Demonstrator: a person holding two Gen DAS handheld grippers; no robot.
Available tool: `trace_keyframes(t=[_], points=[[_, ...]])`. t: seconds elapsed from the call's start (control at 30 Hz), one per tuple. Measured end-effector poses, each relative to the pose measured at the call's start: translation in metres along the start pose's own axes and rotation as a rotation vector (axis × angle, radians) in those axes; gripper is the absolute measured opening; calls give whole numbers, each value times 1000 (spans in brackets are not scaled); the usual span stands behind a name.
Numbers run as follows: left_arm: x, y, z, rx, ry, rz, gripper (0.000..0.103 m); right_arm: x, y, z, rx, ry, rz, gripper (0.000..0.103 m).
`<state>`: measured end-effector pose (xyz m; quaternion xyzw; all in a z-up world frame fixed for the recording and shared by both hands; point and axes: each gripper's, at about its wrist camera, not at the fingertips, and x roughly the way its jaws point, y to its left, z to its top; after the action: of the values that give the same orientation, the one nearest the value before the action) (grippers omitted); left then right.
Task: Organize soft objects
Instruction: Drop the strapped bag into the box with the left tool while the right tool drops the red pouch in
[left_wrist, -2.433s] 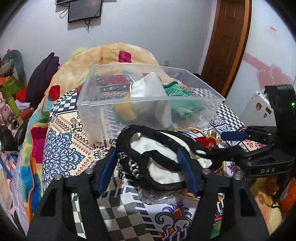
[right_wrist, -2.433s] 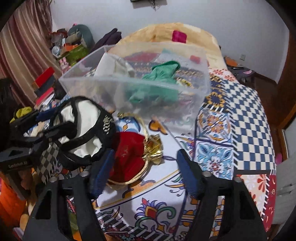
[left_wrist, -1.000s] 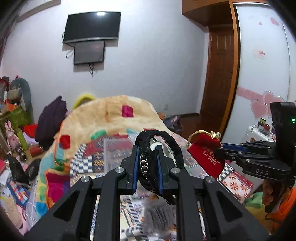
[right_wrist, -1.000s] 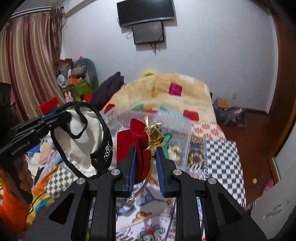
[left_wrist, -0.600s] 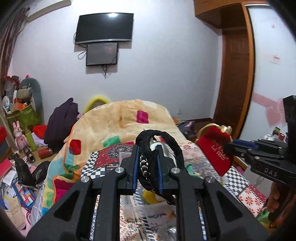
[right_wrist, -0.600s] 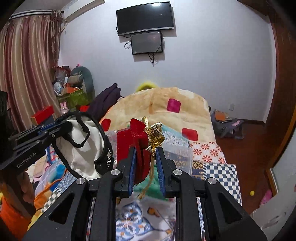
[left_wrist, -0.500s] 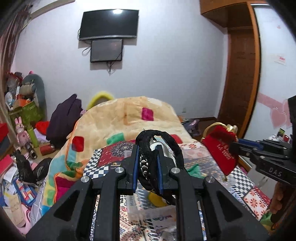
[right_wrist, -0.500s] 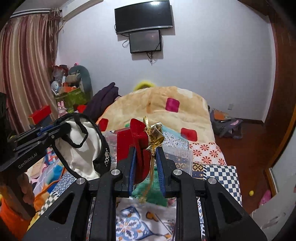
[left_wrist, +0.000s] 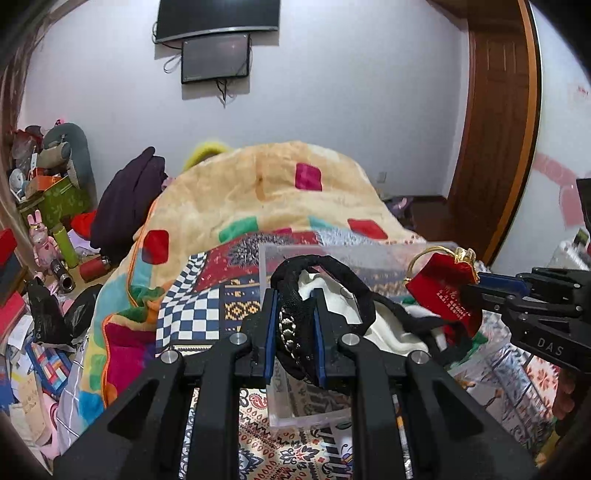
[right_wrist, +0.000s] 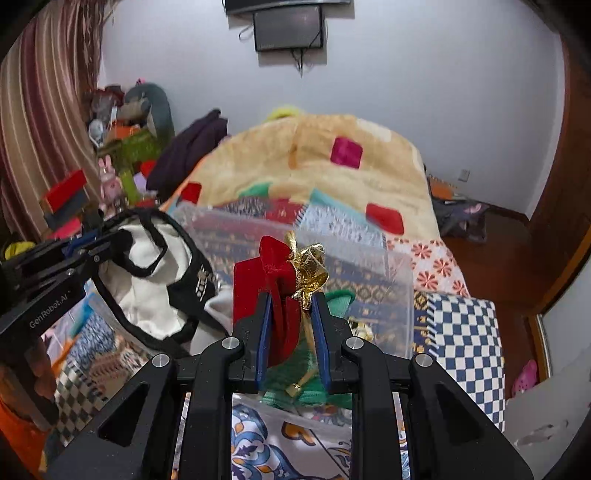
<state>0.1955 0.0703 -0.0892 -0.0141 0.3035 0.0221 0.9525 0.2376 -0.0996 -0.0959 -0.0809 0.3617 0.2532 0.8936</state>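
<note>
My left gripper (left_wrist: 294, 306) is shut on a black-and-white lace undergarment (left_wrist: 384, 325), which hangs over the clear plastic box (left_wrist: 291, 254) on the bed. It also shows at the left of the right wrist view (right_wrist: 147, 280). My right gripper (right_wrist: 290, 306) is shut on a red velvet pouch with a gold drawstring (right_wrist: 269, 280), held over the same box (right_wrist: 391, 273). The pouch (left_wrist: 443, 291) and right gripper (left_wrist: 476, 282) show at the right of the left wrist view. A green cloth (right_wrist: 314, 384) lies in the box.
The box sits on a patterned bedspread (left_wrist: 207, 314) with a tan blanket (left_wrist: 266, 184) heaped behind it. Cluttered toys and boxes (left_wrist: 48, 206) fill the floor at the left. A wooden door (left_wrist: 495, 140) stands at the right.
Both grippers closed on their items, lifted them off the bed, and have now come down and forward over the clear box.
</note>
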Motion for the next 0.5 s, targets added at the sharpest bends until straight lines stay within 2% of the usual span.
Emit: trace_keyframes(t=[0.27,0.5], points=[[8,-4,-8,20,45,5,18,9,-2,-3,0,56,-4,25],[-4,-7,-8,13,49,-41,35,-1,-2,-4,-5,44,-8,47]])
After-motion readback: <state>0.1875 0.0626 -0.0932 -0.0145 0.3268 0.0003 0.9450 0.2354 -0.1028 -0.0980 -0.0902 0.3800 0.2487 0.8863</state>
